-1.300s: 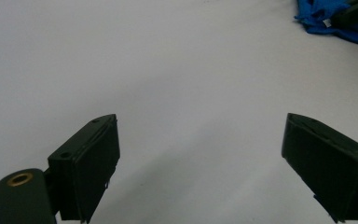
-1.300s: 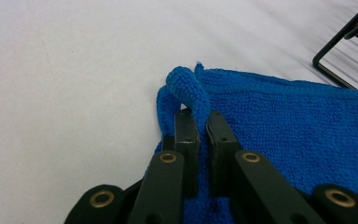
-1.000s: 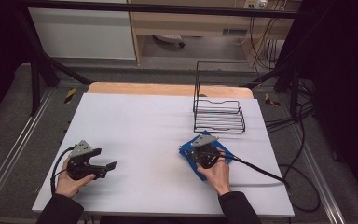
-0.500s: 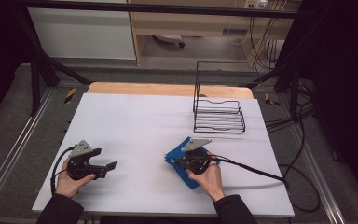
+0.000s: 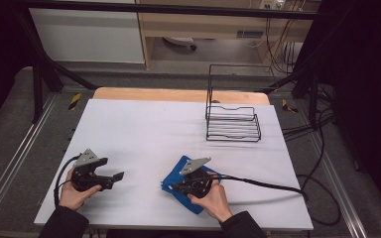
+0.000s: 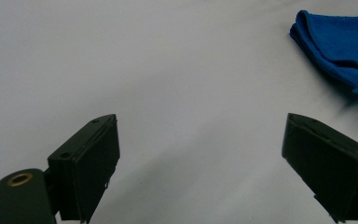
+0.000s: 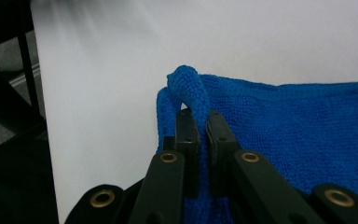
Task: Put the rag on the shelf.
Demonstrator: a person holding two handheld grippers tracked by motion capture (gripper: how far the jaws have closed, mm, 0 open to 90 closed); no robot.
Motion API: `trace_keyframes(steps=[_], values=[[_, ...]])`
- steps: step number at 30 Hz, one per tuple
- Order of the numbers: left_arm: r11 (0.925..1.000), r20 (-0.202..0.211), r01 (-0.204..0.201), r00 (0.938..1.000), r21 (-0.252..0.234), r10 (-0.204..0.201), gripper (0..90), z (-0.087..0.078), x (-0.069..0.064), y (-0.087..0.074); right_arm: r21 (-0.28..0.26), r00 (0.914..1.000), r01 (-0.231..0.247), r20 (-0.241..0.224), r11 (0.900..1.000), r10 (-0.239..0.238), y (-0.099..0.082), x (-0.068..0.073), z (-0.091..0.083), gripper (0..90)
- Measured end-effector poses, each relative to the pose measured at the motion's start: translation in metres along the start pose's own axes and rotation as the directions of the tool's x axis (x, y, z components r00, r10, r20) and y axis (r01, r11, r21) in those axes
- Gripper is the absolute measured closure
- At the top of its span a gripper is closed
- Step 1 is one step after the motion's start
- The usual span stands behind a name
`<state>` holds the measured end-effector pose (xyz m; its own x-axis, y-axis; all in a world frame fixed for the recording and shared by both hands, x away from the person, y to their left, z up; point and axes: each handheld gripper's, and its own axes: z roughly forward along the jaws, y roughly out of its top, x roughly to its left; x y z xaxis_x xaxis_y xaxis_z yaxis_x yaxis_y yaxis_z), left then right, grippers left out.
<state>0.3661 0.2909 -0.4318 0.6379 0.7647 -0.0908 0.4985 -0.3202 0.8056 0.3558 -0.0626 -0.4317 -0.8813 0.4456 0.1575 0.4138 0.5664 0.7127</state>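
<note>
Pinching a raised fold of the blue cloth (image 7: 279, 126), the right gripper (image 7: 199, 122) has its jaws nearly together with the fabric squeezed between them; the fold humps up over the pads in the right gripper view, and the rest of the cloth spreads flat toward 3 o'clock of that view. From the high view the right gripper (image 5: 174, 187) sits on top of the cloth (image 5: 177, 171), which lies on the white table (image 5: 144, 129) near its front edge, a little toward 5 o'clock from the table's middle. The right hand (image 5: 214, 200) wraps the gripper body from behind, and a black cable (image 5: 273, 185) trails off toward 3 o'clock.

The left gripper (image 5: 120, 175) rests near the table's 7 o'clock corner, held by the left hand (image 5: 74, 194), well apart from the cloth. In the left gripper view its jaws stand wide with bare table between them (image 6: 200, 140), and the cloth (image 6: 340, 44) shows at about 1 o'clock, clear of both jaws.

A black wire rack (image 5: 233, 124) stands toward 1 o'clock on the table, well apart from the cloth. Whether the cloth is folded double is hard to say from above, though its near edge looks layered in the left gripper view.
</note>
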Motion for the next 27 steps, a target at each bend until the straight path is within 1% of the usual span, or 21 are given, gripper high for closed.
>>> trace_keyframes(steps=[2, 3, 4, 6, 7, 8, 9, 11, 12, 13, 14, 15, 16, 18, 20, 21, 22, 23, 25, 26, 27], values=[[1.0000, 0.000, 0.000, 1.0000, 0.002, 0.000, 11.3, 0.000, 0.000, 0.000, 0.001, 1.0000, 0.000, -0.007, 1.0000, 0.000, -0.002, 0.000, 0.003, 80.5], [1.0000, 0.000, 0.000, 1.0000, 0.002, 0.000, 11.3, 0.000, 0.000, 0.000, -0.005, 0.9999, -0.001, -0.010, 1.0000, 0.001, -0.002, 0.000, 0.004, 76.3], [1.0000, 0.001, 0.000, 1.0000, 0.001, 0.000, 11.3, 0.000, 0.000, 0.000, -0.020, 0.9996, -0.008, -0.026, 0.9998, 0.007, -0.001, 0.000, 0.002, 68.6], [1.0000, 0.000, 0.002, 1.0000, 0.001, -0.002, 11.2, 0.000, 0.000, 0.000, -0.060, 1.0000, 0.002, -0.009, 0.9982, -0.002, 0.002, 0.000, -0.003, 55.0], [1.0000, 0.001, 0.002, 1.0000, 0.001, -0.002, 11.2, 0.000, 0.000, 0.000, -0.060, 1.0000, 0.002, -0.009, 0.9982, -0.002, 0.002, 0.000, -0.003, 55.0], [1.0000, 0.000, 0.003, 1.0000, 0.002, -0.003, 11.2, 0.000, 0.000, 0.000, -0.095, 0.9999, 0.007, 0.013, 0.9955, -0.005, 0.006, -0.001, -0.012, 45.2], [1.0000, 0.000, 0.003, 1.0000, 0.002, -0.003, 11.2, 0.000, 0.000, 0.000, -0.095, 0.9999, 0.007, 0.013, 0.9955, -0.005, 0.006, -0.001, -0.012, 45.2], [1.0000, 0.000, 0.002, 1.0000, 0.001, -0.002, 11.2, 0.000, 0.000, 0.000, -0.147, 0.9988, -0.006, 0.048, 0.9891, 0.013, 0.008, -0.008, -0.029, 36.7], [1.0000, 0.000, 0.003, 1.0000, 0.001, -0.003, 11.2, 0.000, 0.000, 0.000, -0.161, 0.9979, -0.017, 0.058, 0.9867, 0.027, 0.008, -0.011, -0.035, 35.5], [1.0000, 0.000, 0.003, 1.0000, 0.001, -0.003, 11.2, 0.000, 0.000, 0.000, -0.161, 0.9979, -0.017, 0.058, 0.9867, 0.027, 0.008, -0.011, -0.035, 35.5], [1.0000, -0.001, 0.003, 1.0000, 0.002, -0.003, 11.2, 0.000, 0.000, 0.000, -0.182, 0.9949, -0.034, 0.087, 0.9826, 0.051, 0.005, -0.019, -0.045, 35.2], [1.0000, -0.001, 0.002, 1.0000, 0.003, -0.002, 11.2, 0.000, 0.000, 0.000, -0.182, 0.9949, -0.034, 0.087, 0.9826, 0.051, 0.005, -0.019, -0.045, 35.2], [1.0000, -0.001, 0.003, 1.0000, 0.003, -0.003, 11.2, 0.000, 0.000, 0.000, -0.203, 0.9873, -0.064, 0.130, 0.9770, 0.092, -0.003, -0.030, -0.057, 36.1], [1.0000, -0.001, 0.003, 1.0000, 0.003, -0.003, 11.2, 0.000, 0.000, 0.000, -0.205, 0.9749, -0.093, 0.180, 0.9743, 0.131, -0.011, -0.039, -0.064, 38.0], [1.0000, -0.002, 0.002, 1.0000, 0.004, -0.002, 11.1, 0.001, 0.000, 0.000, -0.190, 0.9527, -0.129, 0.248, 0.9732, 0.175, -0.024, -0.050, -0.071, 41.1], [1.0000, -0.001, 0.002, 1.0000, 0.004, -0.002, 11.1, 0.001, 0.000, 0.000, -0.190, 0.9527, -0.129, 0.248, 0.9732, 0.175, -0.024, -0.050, -0.071, 41.1], [1.0000, -0.001, 0.002, 1.0000, 0.006, -0.002, 11.1, 0.001, 0.000, 0.000, -0.186, 0.9442, -0.145, 0.267, 0.9718, 0.192, -0.031, -0.053, -0.073, 44.2], [1.0000, -0.002, 0.006, 1.0000, 0.004, -0.006, 11.1, 0.001, -0.001, 0.000, -0.168, 0.9278, -0.180, 0.299, 0.9693, 0.224, -0.045, -0.059, -0.076, 48.3], [1.0000, -0.001, 0.005, 1.0000, 0.006, -0.005, 11.1, 0.001, -0.001, 0.000, -0.152, 0.9173, -0.209, 0.312, 0.9661, 0.247, -0.056, -0.063, -0.079, 53.0], [1.0000, -0.001, 0.005, 1.0000, 0.007, -0.005, 11.1, 0.001, -0.001, 0.000, -0.152, 0.9173, -0.209, 0.312, 0.9661, 0.247, -0.056, -0.063, -0.079, 53.0], [1.0000, 0.000, 0.004, 1.0000, 0.007, -0.004, 11.1, 0.001, -0.001, 0.000, -0.147, 0.9125, -0.219, 0.319, 0.9644, 0.256, -0.061, -0.064, -0.080, 54.8]])
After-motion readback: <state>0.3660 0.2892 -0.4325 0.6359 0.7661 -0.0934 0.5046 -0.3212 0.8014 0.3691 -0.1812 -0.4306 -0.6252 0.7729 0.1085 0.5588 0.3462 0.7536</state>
